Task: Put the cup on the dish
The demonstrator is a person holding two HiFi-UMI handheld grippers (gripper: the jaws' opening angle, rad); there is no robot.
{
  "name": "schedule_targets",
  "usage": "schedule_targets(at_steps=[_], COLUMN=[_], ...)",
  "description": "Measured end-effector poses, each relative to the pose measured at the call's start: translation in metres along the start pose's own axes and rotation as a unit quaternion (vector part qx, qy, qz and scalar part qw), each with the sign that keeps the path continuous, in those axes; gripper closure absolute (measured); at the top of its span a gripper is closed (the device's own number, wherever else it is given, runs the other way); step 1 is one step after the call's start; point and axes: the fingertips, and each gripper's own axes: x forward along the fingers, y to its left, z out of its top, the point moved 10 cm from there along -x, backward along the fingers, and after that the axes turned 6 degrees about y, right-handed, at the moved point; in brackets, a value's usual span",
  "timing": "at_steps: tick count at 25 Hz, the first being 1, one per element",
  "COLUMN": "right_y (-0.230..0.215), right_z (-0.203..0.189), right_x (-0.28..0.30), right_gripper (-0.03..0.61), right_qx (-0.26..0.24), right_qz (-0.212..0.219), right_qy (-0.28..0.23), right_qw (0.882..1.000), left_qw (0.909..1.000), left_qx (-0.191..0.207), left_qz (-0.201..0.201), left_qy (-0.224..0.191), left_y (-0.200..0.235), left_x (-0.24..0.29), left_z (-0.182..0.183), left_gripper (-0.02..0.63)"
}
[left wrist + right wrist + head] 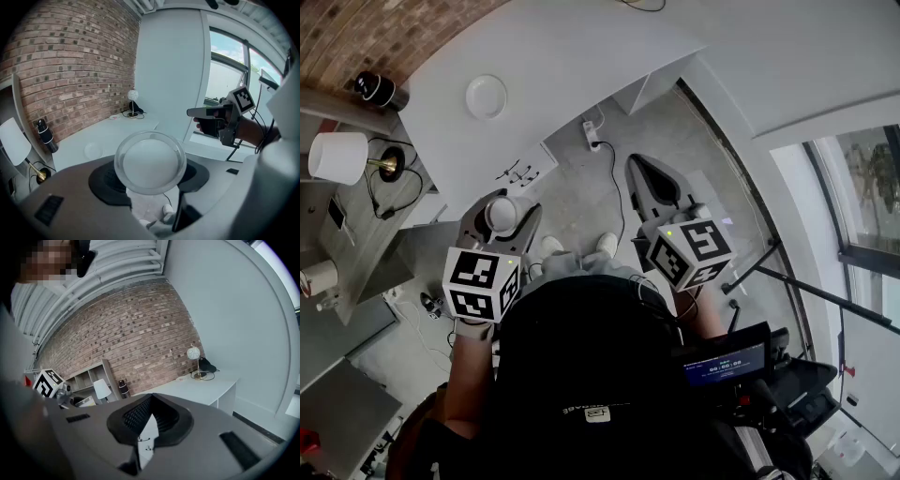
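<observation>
While the person stood back from the white table (567,61), the cup (150,161) was carried in the air, not yet at its target. The left gripper (502,208) had its jaws clamped on the cup from two sides. They stood wide because the cup is wide. The cup's mouth faced the gripper's camera, so it was held roughly upright on a downward-tilted tool, probably to keep the base ready for setting down.

Cup location: left of centre in the head view, over grey floor and short of the table edge.

Dish (486,96): small, round, white, lying flat on the table, upper left of the head view. It was well apart from the cup and nothing was on it. In the left gripper view it sat left of and above the cup, beyond the left jaw.

Right gripper (150,401): jaws together save a thin slit, nothing between them. It was held out at the right of the head view, clear of the cup. Judged idle, kept aside so the left side had a free path.

Other items: black bottle (375,89) and lamp (337,157) at the far left, off the line to the dish.

Judgement: transport step in hand, placing not begun. Next move calls for a reach up the frame, with the cup lowered centred over the dish.
</observation>
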Motion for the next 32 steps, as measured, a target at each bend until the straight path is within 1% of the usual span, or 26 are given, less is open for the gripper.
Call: schedule_targets(at_steps=[6, 14, 18, 22, 25, 32], right_y=[0.01, 0.025, 0.038, 0.048, 0.053, 0.067], right_z=[0.003, 0.004, 0.004, 0.003, 0.001, -0.005], right_x=[0.012, 0.032, 0.045, 0.054, 0.057, 0.066], right_gripper=[0.575, 0.575, 0.575, 0.575, 0.575, 0.575], right_qx=[-0.001, -0.007, -0.013, -0.007, -0.008, -0.009], right_qz=[0.005, 0.026, 0.038, 0.046, 0.047, 0.045], right_qy=[-0.002, 0.013, 0.021, 0.021, 0.027, 0.035], right_qw=[1.0, 1.0, 0.999, 0.999, 0.999, 0.998], left_qw=[0.9999, 0.9998, 0.9991, 0.998, 0.9976, 0.9978], left_qx=[0.007, -0.013, -0.031, -0.048, -0.055, -0.057], left_qz=[0.003, 0.015, 0.028, 0.039, 0.04, 0.035], left_qy=[0.007, 0.001, 0.004, 0.006, 0.007, 0.003], left_y=[0.01, 0.023, 0.035, 0.045, 0.048, 0.062], left_x=[-0.002, -0.014, -0.026, -0.034, -0.037, -0.042], left_z=[-0.008, -0.019, -0.033, -0.048, -0.055, -0.063], left_gripper=[0.354, 0.354, 0.354, 0.354, 0.354, 0.354])
